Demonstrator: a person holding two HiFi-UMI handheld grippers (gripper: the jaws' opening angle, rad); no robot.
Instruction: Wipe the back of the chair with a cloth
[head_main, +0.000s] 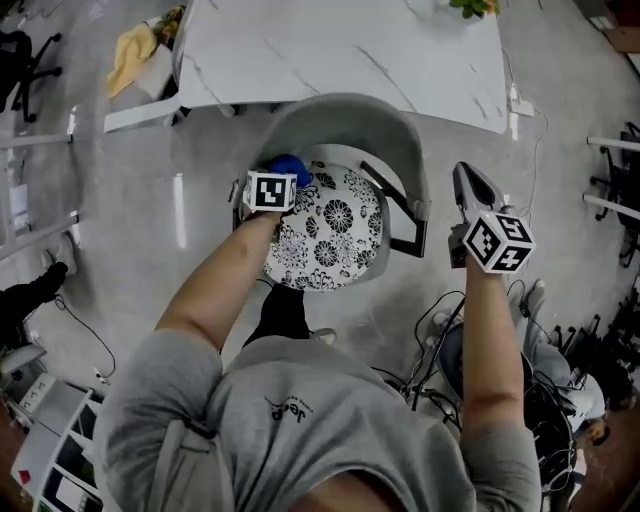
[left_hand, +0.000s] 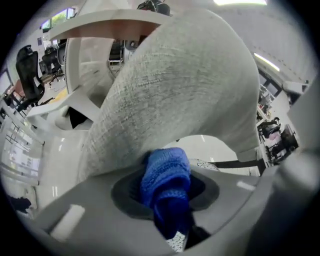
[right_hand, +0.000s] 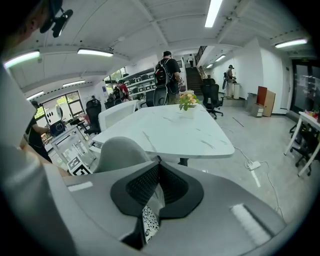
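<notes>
Cloth (left_hand: 166, 182), blue and knobbly like towelling, is pinched between the closed jaws of the left gripper (left_hand: 170, 200). It is bunched into a thick roll. Its long axis runs straight out from the jaws, and the far end points at the chair back (left_hand: 190, 85). That end seems to press on the grey woven fabric low on the inner face, though the wide lens makes the contact hard to judge. From the head view, the cloth (head_main: 288, 166) shows as a small blue wad just ahead of the left gripper (head_main: 280, 178). It sits at the left inner side of the curved chair back (head_main: 345, 120), over the rear edge of the seat cushion (head_main: 330, 230).

The right gripper (right_hand: 157, 167) has its jaws drawn together with the tips meeting and nothing between them. A sliver of the black-and-white flowered cushion shows through the slit below the tips. This right gripper (head_main: 466, 180) hangs beside the chair's right arm, apart from it, with its jaws pointing towards the table.

The chair's pale grey back wraps round the seat in a half circle with the open side towards the person. It stands just beside the white marbled table (head_main: 340, 45).
</notes>
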